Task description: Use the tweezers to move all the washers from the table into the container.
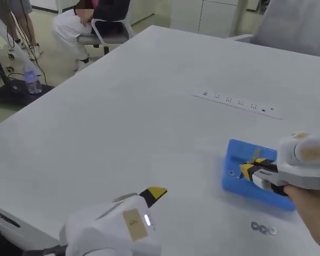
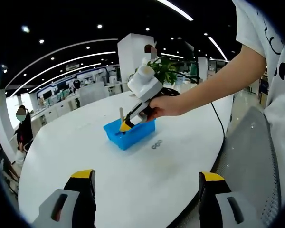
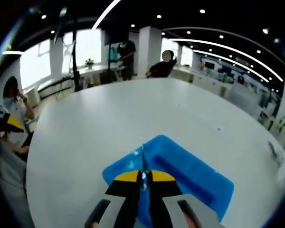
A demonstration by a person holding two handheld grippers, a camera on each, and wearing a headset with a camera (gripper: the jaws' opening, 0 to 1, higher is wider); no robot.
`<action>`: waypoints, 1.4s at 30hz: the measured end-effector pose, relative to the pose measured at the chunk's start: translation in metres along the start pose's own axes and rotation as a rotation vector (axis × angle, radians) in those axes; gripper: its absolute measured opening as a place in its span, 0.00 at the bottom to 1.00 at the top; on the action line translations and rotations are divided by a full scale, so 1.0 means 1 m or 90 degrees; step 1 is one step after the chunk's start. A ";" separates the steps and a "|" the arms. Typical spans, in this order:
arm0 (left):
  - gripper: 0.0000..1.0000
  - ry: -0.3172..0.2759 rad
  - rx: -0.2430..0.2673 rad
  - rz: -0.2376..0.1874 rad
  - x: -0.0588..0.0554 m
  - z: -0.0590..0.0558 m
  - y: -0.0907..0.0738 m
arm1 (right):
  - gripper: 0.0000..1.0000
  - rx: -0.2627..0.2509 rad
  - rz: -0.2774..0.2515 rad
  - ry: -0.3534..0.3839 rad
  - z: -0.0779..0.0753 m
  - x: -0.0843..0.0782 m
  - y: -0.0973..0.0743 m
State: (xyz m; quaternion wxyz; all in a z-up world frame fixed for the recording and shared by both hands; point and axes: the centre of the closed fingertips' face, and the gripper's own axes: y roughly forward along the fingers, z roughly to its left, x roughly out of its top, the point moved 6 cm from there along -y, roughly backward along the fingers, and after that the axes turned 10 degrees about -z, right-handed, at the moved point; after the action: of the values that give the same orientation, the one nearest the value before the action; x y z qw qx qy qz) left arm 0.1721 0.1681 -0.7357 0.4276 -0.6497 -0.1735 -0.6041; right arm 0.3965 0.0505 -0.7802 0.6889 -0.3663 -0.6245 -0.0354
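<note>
Gripping one tweezers [image 3: 143,159] above one container [image 1: 239,153], three washers [image 1: 263,229] alongside

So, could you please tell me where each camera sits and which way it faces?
Head view: on the headset, facing forward and down over the table; left gripper low, right gripper over the container.
Left gripper view: on the left gripper, facing across the table at the right gripper; its own open fingers show.
Right gripper view: on the right gripper, looking into the container; its fingers pinch the tweezers.
Shared: all three see the container; head and left gripper views see the washers.
</note>
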 end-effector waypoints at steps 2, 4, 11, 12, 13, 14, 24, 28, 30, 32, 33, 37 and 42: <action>0.92 -0.002 0.002 -0.001 0.000 0.000 0.000 | 0.04 -0.003 0.002 0.002 -0.001 0.001 -0.002; 0.92 -0.002 0.000 0.000 0.000 0.000 0.000 | 0.04 -0.005 -0.007 0.009 -0.002 0.003 -0.005; 0.91 0.003 0.000 0.015 -0.003 0.000 0.001 | 0.04 -0.005 -0.040 -0.011 0.003 0.023 -0.024; 0.91 0.004 0.001 0.017 -0.003 0.000 0.001 | 0.04 -0.008 -0.044 -0.014 0.003 0.026 -0.029; 0.91 0.003 0.001 0.019 -0.004 0.000 0.001 | 0.04 -0.012 -0.060 -0.019 0.002 0.031 -0.038; 0.91 0.003 0.001 0.020 -0.004 0.000 0.001 | 0.04 -0.014 -0.065 -0.019 0.003 0.032 -0.040; 0.94 -0.008 -0.008 0.007 -0.002 -0.003 0.001 | 0.03 -0.025 -0.101 0.047 0.027 0.022 -0.089; 0.94 -0.004 -0.004 0.005 -0.001 -0.002 0.001 | 0.04 -0.025 -0.088 0.082 0.038 0.003 -0.098; 0.94 -0.004 -0.002 0.003 -0.001 -0.002 0.000 | 0.04 -0.025 -0.079 0.094 0.042 -0.006 -0.100; 0.94 -0.004 -0.001 0.004 -0.001 -0.002 0.000 | 0.04 -0.024 -0.069 0.091 0.044 -0.013 -0.100; 0.94 -0.004 0.000 0.005 -0.001 -0.002 0.000 | 0.04 -0.021 -0.066 0.090 0.045 -0.015 -0.100; 0.92 -0.003 0.004 0.009 -0.002 -0.001 0.000 | 0.04 -0.012 -0.049 0.086 0.046 -0.024 -0.096; 0.92 0.001 0.012 0.001 0.000 0.000 0.000 | 0.04 -0.008 -0.036 0.086 0.044 -0.033 -0.092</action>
State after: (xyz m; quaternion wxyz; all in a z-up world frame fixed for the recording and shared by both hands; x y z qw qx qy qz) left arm 0.1718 0.1686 -0.7358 0.4339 -0.6455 -0.1784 -0.6027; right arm 0.3058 -0.0053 -0.7689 0.7260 -0.3498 -0.5861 -0.0837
